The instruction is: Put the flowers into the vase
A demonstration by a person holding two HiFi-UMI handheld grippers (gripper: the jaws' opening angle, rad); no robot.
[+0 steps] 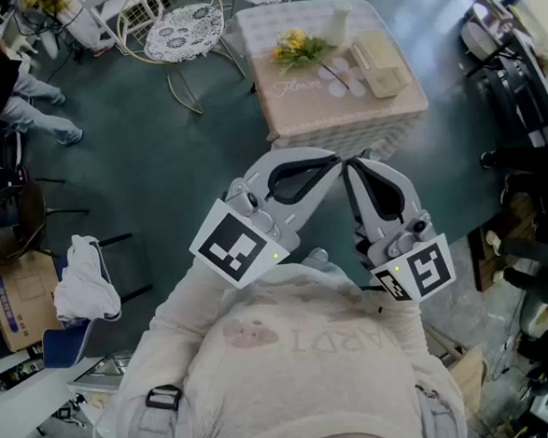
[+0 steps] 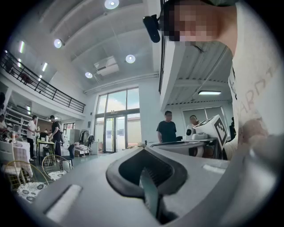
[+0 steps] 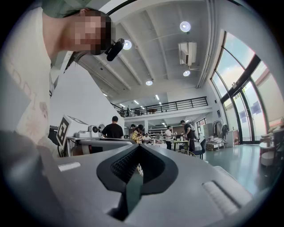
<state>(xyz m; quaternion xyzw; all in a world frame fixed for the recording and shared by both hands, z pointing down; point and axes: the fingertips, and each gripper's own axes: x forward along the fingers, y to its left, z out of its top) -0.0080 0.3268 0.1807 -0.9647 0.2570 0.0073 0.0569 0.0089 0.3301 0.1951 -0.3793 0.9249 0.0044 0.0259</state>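
Grippers up, well short of the desk (image 1: 342,115)

Left gripper (image 1: 334,165) and right gripper (image 1: 351,167) fingers both closed tight, nothing held. Flowers (image 1: 292,48) lie toward the desk's far left corner, vase (image 1: 339,26) just beside. Step in, open wide, take stems low.

Open floor (image 1: 177,164) lies between the left claw (image 1: 331,163), the right claw (image 1: 353,168) and the worktop (image 1: 342,115). The worktop's near strip is free. Flowers (image 1: 298,48), vase (image 1: 340,23) and box (image 1: 380,63) fill its far half. A chair (image 1: 181,33) stands just beside its left edge.
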